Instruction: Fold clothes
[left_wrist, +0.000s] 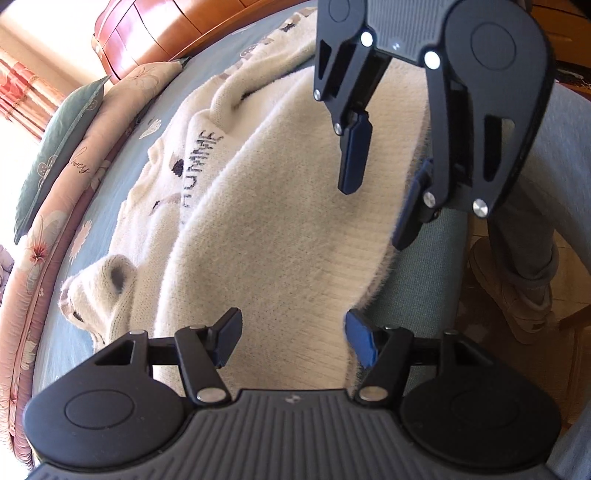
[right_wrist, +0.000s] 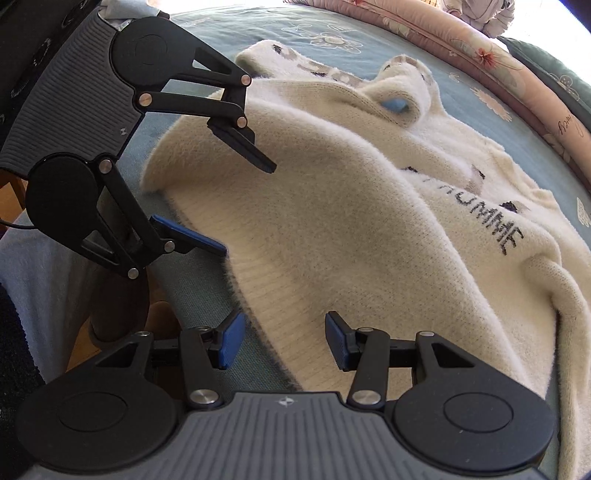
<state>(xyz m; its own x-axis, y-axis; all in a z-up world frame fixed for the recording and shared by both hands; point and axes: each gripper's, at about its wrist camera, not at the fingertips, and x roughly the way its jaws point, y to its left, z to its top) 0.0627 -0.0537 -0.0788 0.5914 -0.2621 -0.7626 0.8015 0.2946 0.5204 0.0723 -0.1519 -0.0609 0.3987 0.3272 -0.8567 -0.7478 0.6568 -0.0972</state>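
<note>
Sweater (left_wrist: 266, 229) lies on the bed (left_wrist: 107, 206), hem at the near edge by the person's legs, neckline toward the pillows (left_wrist: 55, 162) at the far side. White fuzzy knit with dark lettering across the chest.

State of fold: partway, at best. A broad panel of the body is lapped over the front, covering part of the lettering; a long ridge runs diagonally from the hem up toward the neck. One sleeve cuff (left_wrist: 110, 280) sits loose and bunched toward the bed's far edge, not tucked in. In the right wrist view the other sleeve (right_wrist: 565, 295) trails off to the side, also loose. No tidy rectangle yet.

Left gripper (left_wrist: 291, 336): jaws spread wide, straddling the hem edge, nothing pinched between the pads. Right gripper (right_wrist: 284, 339): also spread, one pad over the bedcover, the other over the hem ribbing, nothing clamped. Both hover at the hem, roughly a sweater-width apart along the near edge.

Judgement: likely set up to pinch the hem at two points and carry it up toward the neck. Left to do: sleeves in, hem-to-neck fold, flatten the ridge. Fuzzy knit is thick, so a shallow pinch could slip.
</note>
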